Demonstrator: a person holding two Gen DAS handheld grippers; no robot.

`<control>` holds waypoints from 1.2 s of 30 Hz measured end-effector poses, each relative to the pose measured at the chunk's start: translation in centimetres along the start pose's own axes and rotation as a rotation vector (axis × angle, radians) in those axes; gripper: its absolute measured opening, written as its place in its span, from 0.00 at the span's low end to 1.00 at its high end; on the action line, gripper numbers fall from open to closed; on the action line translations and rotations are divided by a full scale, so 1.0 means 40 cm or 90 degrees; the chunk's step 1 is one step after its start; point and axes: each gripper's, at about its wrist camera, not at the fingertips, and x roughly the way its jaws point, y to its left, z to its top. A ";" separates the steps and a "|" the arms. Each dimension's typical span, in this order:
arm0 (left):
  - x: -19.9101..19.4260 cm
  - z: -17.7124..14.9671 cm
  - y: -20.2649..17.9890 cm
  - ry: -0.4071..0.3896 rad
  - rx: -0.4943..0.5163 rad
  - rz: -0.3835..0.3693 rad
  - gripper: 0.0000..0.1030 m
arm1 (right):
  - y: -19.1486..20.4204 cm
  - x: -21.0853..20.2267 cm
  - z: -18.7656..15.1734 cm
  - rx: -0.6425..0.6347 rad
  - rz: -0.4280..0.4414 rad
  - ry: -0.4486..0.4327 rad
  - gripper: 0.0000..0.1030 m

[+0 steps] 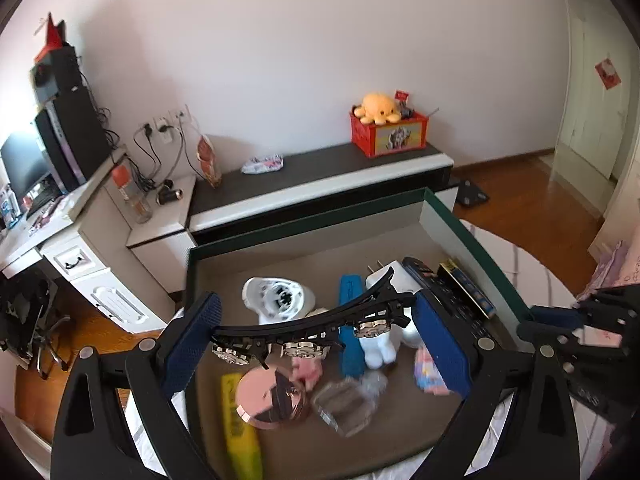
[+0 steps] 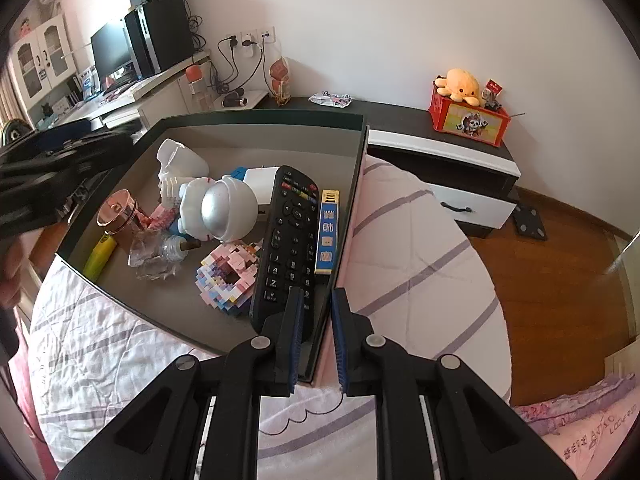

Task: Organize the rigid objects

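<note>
A dark green storage box (image 1: 472, 240) (image 2: 264, 117) sits on the bed and holds several small things. My left gripper (image 1: 316, 328) is shut on a long black hair clip (image 1: 312, 320) with metal studs, held across the box above its contents. My right gripper (image 2: 316, 312) is shut on the box's right wall (image 2: 340, 264), one finger inside and one outside. In the box lie a black remote (image 2: 290, 232), a white astronaut figure (image 2: 220, 208), a pink block donut (image 2: 230, 276), a rose-gold compact (image 1: 272, 398), a yellow highlighter (image 1: 240, 432) and a clear bottle (image 2: 160, 256).
The bed's white striped cover (image 2: 420, 256) lies under and right of the box. A low black-and-white cabinet (image 1: 320, 188) stands by the wall with a red toy box (image 2: 468, 118). A desk with a monitor (image 2: 112, 50) is at the left. Wooden floor (image 2: 560, 280) is at the right.
</note>
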 end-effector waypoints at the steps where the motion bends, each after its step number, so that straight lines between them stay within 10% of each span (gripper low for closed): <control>1: 0.020 0.005 -0.003 0.009 0.000 -0.003 0.94 | -0.002 0.001 0.003 0.000 0.001 -0.003 0.14; 20: 0.165 0.010 -0.039 0.085 0.025 -0.007 0.94 | -0.028 0.079 0.070 -0.003 -0.013 0.018 0.14; 36: 0.077 -0.018 -0.007 0.051 -0.008 -0.020 0.99 | -0.024 0.083 0.063 0.000 -0.020 0.023 0.13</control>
